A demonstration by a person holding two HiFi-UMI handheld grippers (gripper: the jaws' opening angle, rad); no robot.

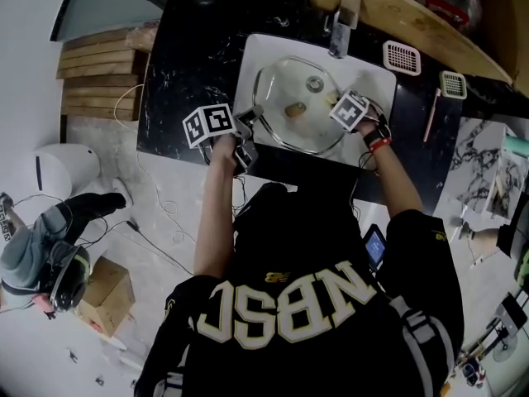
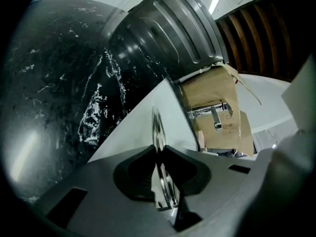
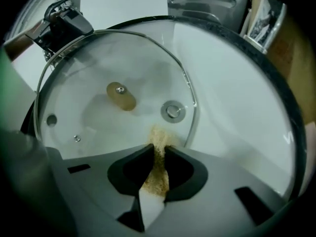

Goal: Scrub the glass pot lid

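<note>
One black marbled bench (image 1: 178, 98), with a white sink (image 1: 256, 52) sunk into it. Nothing but the glass pot lid (image 1: 281, 85) inside that sink: round, ringed in metal, filling most of the basin and lying over the drain (image 1: 315, 83), visible through the glass.

Left gripper (image 1: 250, 121) at the lid's near-left edge, jaws drawn almost together and pinching the metal rim (image 2: 157, 127) edge-on between the pads. Right gripper (image 1: 332, 104) above the lid's right side, jaws closed on a thin scrub sponge (image 3: 157, 174) with a brownish scouring face and white backing. Sponge's front edge down on the glass close to the rim, just beside the drain in the right gripper view.

Chrome faucet (image 1: 339, 33) at the sink's far rim, spout reaching over the basin. On the bench right of the sink, two small white slotted holders (image 1: 402, 57), well apart from the lid, too small to tell what lies in them. Near the lid's middle, a small tan knob (image 1: 295, 109).
</note>
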